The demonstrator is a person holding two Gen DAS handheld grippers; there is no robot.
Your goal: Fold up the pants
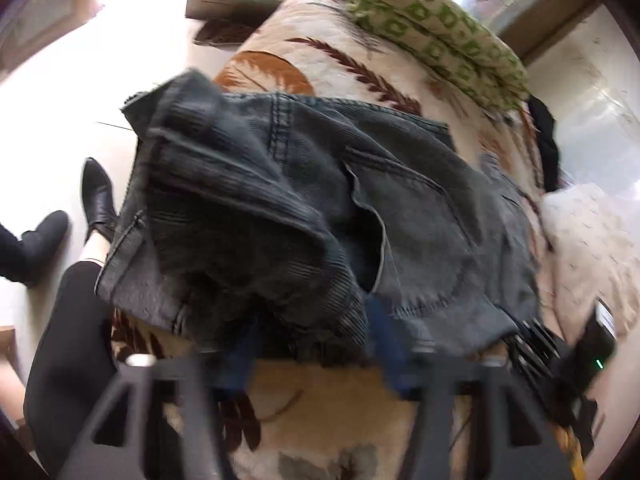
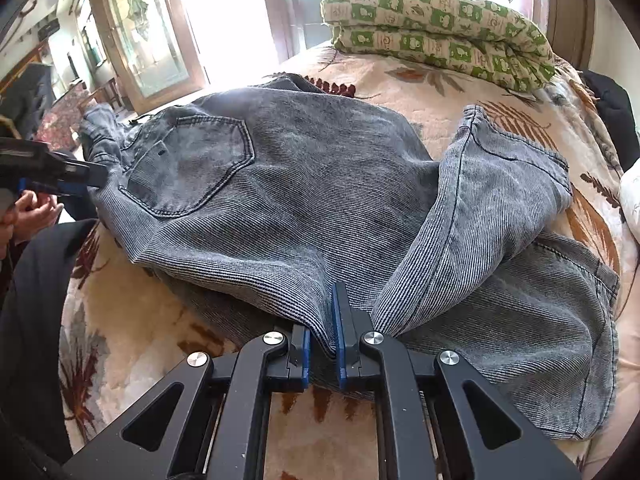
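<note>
Grey corduroy-look denim pants [image 2: 300,184] lie spread on a leaf-patterned bedspread [image 2: 400,88], back pocket up, with one leg folded over at the right. My right gripper [image 2: 322,344] is shut on a pinched fold at the near edge. At the left, my left gripper [image 2: 94,178] meets the waistband end. In the blurred left wrist view the pants [image 1: 400,200] bunch up close to the camera. The cloth drapes over and between the blue pads of the left gripper [image 1: 312,340], which look shut on it.
A folded green-checked quilt [image 2: 436,40] lies at the far end of the bed. A black garment [image 2: 612,120] and a white pillow [image 1: 588,240] sit at the right edge. A person's dark-clad leg [image 1: 68,340] and black shoes [image 1: 98,196] stand on the pale floor left of the bed.
</note>
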